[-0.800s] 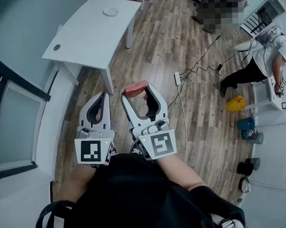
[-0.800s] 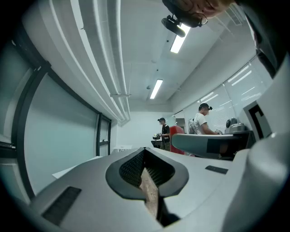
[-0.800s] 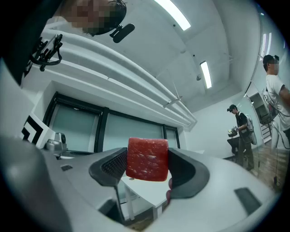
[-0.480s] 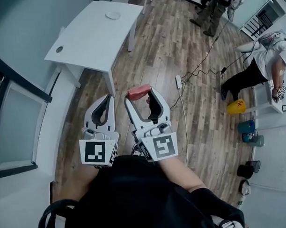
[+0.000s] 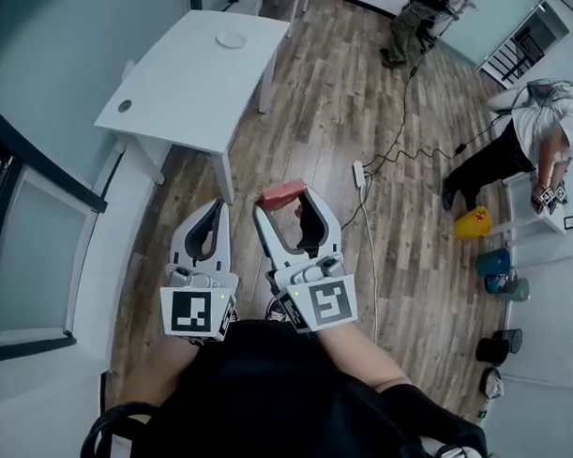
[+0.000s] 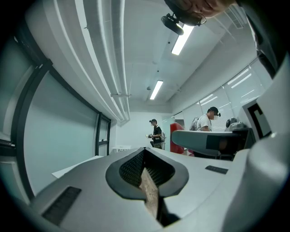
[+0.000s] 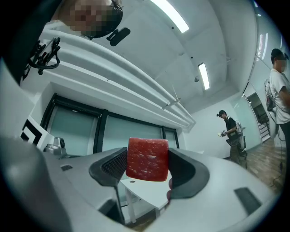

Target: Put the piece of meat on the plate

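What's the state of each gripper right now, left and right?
Left gripper: closed, nothing between its fingers.
Right gripper: closed on the piece of meat.

The right claw (image 7: 147,174) grips a red piece of meat (image 7: 147,159) between its jaws.

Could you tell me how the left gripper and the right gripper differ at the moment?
The right gripper has its jaws wide apart; the left gripper has them closed together. The right gripper grips the red piece of meat; the left gripper holds nothing. Both are side by side over the wooden floor.
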Demonstrator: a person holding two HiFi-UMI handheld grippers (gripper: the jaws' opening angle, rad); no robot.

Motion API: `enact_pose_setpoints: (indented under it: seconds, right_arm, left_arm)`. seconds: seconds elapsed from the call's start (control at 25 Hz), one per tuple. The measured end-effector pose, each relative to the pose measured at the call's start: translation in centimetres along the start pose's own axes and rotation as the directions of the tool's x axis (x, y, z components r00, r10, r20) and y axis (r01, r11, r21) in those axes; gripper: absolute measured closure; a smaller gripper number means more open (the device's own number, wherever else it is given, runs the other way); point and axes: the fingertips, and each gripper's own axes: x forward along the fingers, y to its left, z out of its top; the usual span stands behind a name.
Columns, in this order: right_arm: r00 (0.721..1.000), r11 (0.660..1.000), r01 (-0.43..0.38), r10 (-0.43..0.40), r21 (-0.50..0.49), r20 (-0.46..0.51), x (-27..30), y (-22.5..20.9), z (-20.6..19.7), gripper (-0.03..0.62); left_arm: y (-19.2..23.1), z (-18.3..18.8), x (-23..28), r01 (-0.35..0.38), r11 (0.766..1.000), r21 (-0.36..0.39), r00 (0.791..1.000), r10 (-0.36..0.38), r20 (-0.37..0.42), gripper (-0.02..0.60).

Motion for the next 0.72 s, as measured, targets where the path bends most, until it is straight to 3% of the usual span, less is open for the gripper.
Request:
enact_pose_setpoints:
  seconds: [0.72]
  right_arm:
    - [0.996,0.996,0.079,-0.08,-0.044,-0.03,1.5,5.3,-2.7,0.312]
  left_arm:
    - [5.6,-1.5,-2.7,0.066,0.998,-0.013,0.998,-0.066,0.009,0.582]
